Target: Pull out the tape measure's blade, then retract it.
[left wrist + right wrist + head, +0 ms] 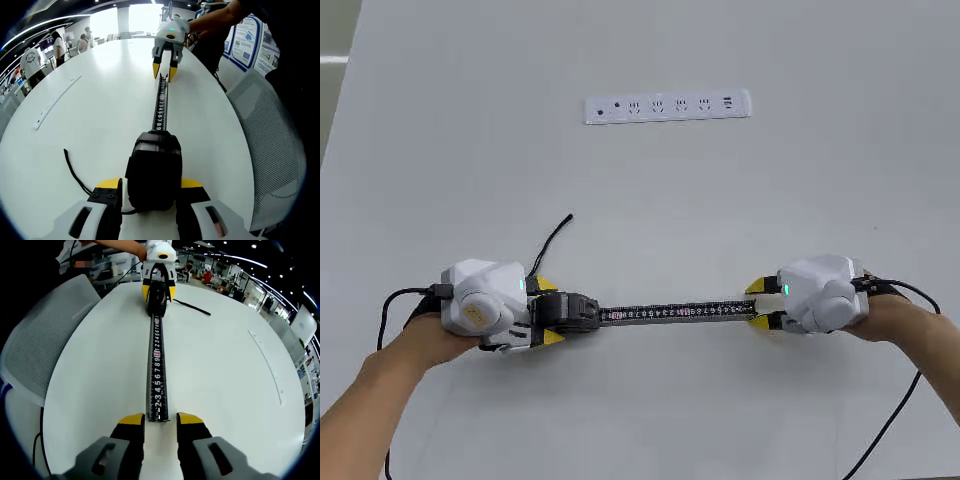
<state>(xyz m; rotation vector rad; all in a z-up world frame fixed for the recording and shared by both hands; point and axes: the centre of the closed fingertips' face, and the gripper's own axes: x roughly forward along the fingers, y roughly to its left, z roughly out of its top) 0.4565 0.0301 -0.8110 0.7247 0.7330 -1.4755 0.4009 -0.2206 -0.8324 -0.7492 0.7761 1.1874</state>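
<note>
- The blade (156, 360) is out and lies flat on the table (720, 200). It runs straight from the case (152, 167) to the right gripper (160, 419) — so by my reading the pull is about done and the retract is the step in hand.
- The left gripper (150, 183) is clamped on the case, one jaw on each flank, with the case's mouth facing down the blade. A black strap (191, 307) trails off the case across the table.
- The right gripper's jaws stand apart, one on each side of the blade's tip. In its own view a sliver of table shows between the tip and one jaw, so I'd call it unclenched, not pinching.
- To do it well, I'd have the right gripper close on the tip first. Then it should walk toward the case in line with the blade — any sideways drift may buckle or twist the blade.
- The left grip should be firm and level; if the case rocks, the blade will likely feed in crooked.
- Slow is the thing: a blade let go at this length could whip back and slap the case, or skid it out of the jaws.
- The power strip (667, 106) lies well apart at the far side, out of the way.
</note>
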